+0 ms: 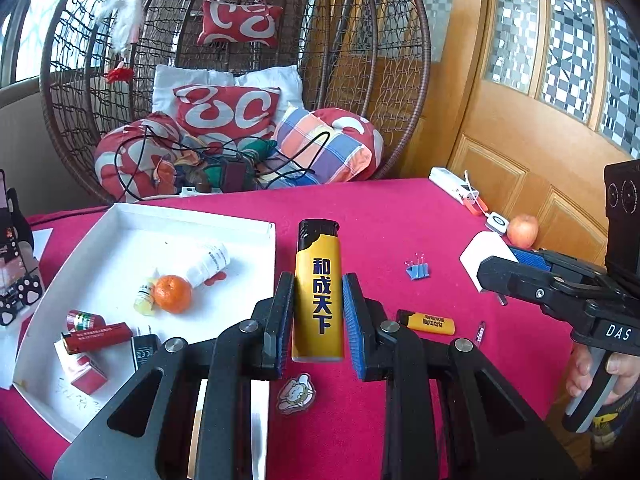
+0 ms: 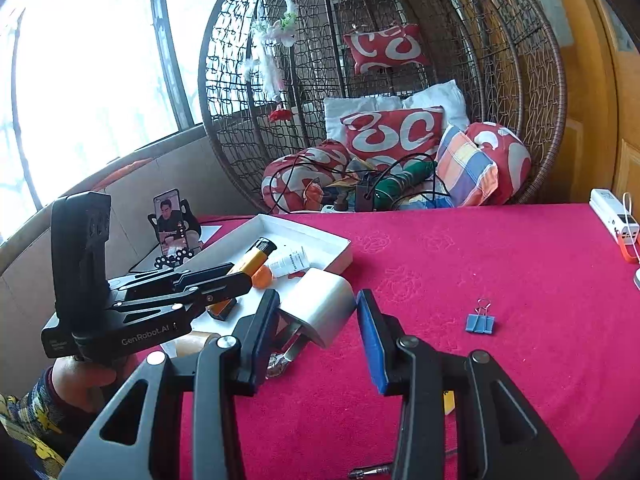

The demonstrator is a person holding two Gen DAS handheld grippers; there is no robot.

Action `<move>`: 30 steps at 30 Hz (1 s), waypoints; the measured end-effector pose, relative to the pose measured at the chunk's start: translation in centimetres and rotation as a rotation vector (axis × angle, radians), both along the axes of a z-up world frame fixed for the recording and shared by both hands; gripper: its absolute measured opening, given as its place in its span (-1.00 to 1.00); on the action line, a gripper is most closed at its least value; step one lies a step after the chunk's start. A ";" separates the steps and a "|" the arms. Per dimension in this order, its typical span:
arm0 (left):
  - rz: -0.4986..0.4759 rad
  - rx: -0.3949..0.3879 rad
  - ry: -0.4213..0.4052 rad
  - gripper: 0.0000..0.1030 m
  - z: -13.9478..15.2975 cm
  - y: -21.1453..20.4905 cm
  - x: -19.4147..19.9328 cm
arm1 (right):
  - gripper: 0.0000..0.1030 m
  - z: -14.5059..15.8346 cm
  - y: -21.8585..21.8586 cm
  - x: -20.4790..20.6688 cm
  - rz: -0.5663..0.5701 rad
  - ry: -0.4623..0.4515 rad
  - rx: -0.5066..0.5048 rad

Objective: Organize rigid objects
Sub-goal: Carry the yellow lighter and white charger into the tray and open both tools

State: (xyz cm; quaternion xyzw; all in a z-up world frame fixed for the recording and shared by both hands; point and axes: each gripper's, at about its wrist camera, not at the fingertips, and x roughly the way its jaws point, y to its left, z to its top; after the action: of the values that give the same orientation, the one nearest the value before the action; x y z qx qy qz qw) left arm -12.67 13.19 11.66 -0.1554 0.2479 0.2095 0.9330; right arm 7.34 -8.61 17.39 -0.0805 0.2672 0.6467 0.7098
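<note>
My left gripper (image 1: 318, 316) is shut on a yellow lighter (image 1: 318, 292) with a black cap, held upright above the red tablecloth, just right of the white tray (image 1: 256, 224). It also shows in the right wrist view (image 2: 250, 264) over the tray. My right gripper (image 2: 318, 332) is shut on a white plug adapter (image 2: 322, 304), its prongs pointing down-left; in the left wrist view the adapter (image 1: 486, 250) is at the right. The tray holds a tangerine (image 1: 173, 294), a white bottle (image 1: 208, 264), a red lighter (image 1: 98, 338) and other small items.
On the cloth lie a second yellow lighter (image 1: 430, 322), a blue binder clip (image 2: 480, 322), a cartoon sticker (image 1: 296, 394) and an apple (image 1: 522, 230). A power bank (image 2: 614, 216) is at the far right edge. A phone on a stand (image 2: 172, 224) is left of the tray.
</note>
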 end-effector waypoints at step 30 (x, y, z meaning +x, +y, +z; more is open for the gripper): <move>0.471 -0.031 -0.006 0.65 -2.1 10.4 -9.9 | -0.21 -5.2 15.6 -8.1 0.183 0.006 -0.186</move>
State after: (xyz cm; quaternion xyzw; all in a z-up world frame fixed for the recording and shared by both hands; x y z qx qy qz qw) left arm -22.53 23.57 9.54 -0.2240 0.2050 0.4169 0.8567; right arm -0.72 6.98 12.15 -0.1684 0.3196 0.6815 0.6364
